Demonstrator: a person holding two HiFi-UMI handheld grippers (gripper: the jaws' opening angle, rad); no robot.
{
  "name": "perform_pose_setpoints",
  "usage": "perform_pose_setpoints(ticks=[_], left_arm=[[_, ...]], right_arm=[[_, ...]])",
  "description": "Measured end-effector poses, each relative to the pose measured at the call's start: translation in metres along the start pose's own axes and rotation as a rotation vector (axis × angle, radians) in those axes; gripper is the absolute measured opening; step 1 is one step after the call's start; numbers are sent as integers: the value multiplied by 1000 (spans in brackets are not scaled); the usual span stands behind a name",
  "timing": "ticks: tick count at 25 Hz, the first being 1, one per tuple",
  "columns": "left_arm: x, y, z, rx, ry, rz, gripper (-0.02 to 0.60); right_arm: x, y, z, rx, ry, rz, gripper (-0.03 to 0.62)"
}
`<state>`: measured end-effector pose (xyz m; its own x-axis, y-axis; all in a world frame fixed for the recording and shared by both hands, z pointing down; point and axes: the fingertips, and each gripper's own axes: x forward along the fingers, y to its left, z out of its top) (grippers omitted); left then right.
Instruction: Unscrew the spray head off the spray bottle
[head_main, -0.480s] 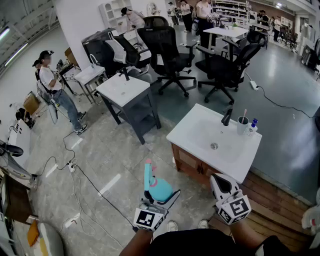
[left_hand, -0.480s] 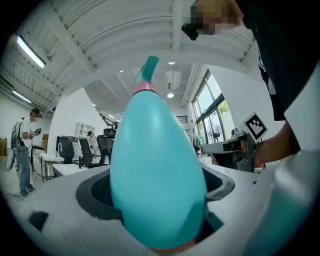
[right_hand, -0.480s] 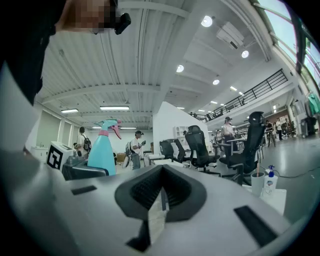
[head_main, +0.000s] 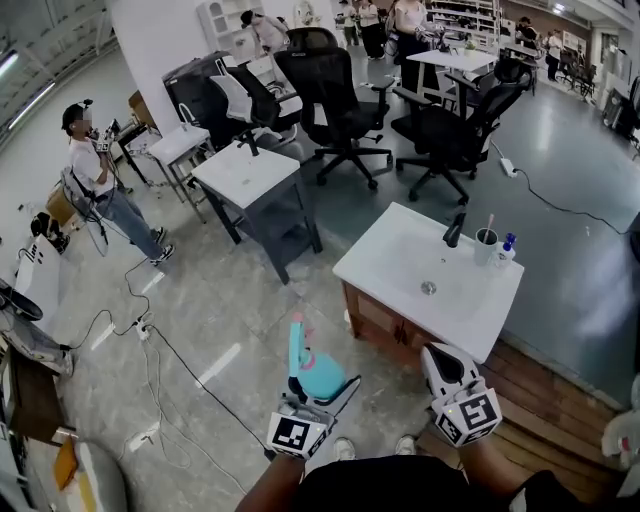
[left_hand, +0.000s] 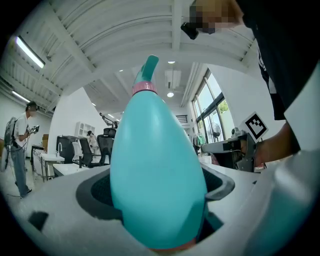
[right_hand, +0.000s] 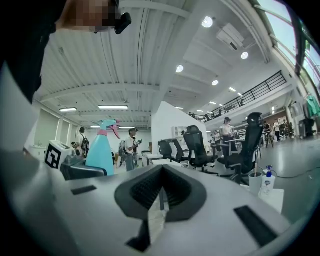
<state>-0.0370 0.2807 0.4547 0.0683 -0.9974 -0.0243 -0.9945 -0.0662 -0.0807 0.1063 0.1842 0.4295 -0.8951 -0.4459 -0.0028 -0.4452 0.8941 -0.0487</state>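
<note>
Task stage: nothing is unscrewed yet, as far as can be seen; the spray head (head_main: 298, 332) is seated on the spray bottle (head_main: 322, 375), with the pink collar (left_hand: 144, 88) closed up against the neck.

Left gripper (head_main: 312, 400): it is clamped on the bottle's teal body, low down near its base, which fills the space between the jaws.

Right gripper (head_main: 438, 356): the jaws are pressed together with nothing between them, and no contact with the spray head is made.

Where the bottle is: it is held off the floor, to the left of the washbasin cabinet (head_main: 385, 265) and near its front left corner, clear of it; the right gripper is carried just at that cabinet's near edge.

What is left: by this reading, the whole job. The head has to be gripped, turned loose and lifted away.

Head view only: both grippers are shown side by side, well apart.

Left gripper view only: the grip on the body is shown up close.

Right gripper view only: the bottle is seen side-on, upright, pink trigger (right_hand: 115, 129) pointing towards the cabinet.
</note>
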Motion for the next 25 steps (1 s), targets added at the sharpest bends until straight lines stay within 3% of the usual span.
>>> perform_pose_setpoints(ticks=[12, 19, 25], left_arm=[[-12, 12, -1, 32, 1, -32, 454], [-23, 30, 2, 16, 8, -89, 454], [-28, 43, 0, 64, 1, -145, 453]], right_arm=[[10, 15, -3, 31, 1, -31, 6], [27, 39, -9, 39, 4, -66, 6], [34, 55, -20, 43, 11, -112, 6]])
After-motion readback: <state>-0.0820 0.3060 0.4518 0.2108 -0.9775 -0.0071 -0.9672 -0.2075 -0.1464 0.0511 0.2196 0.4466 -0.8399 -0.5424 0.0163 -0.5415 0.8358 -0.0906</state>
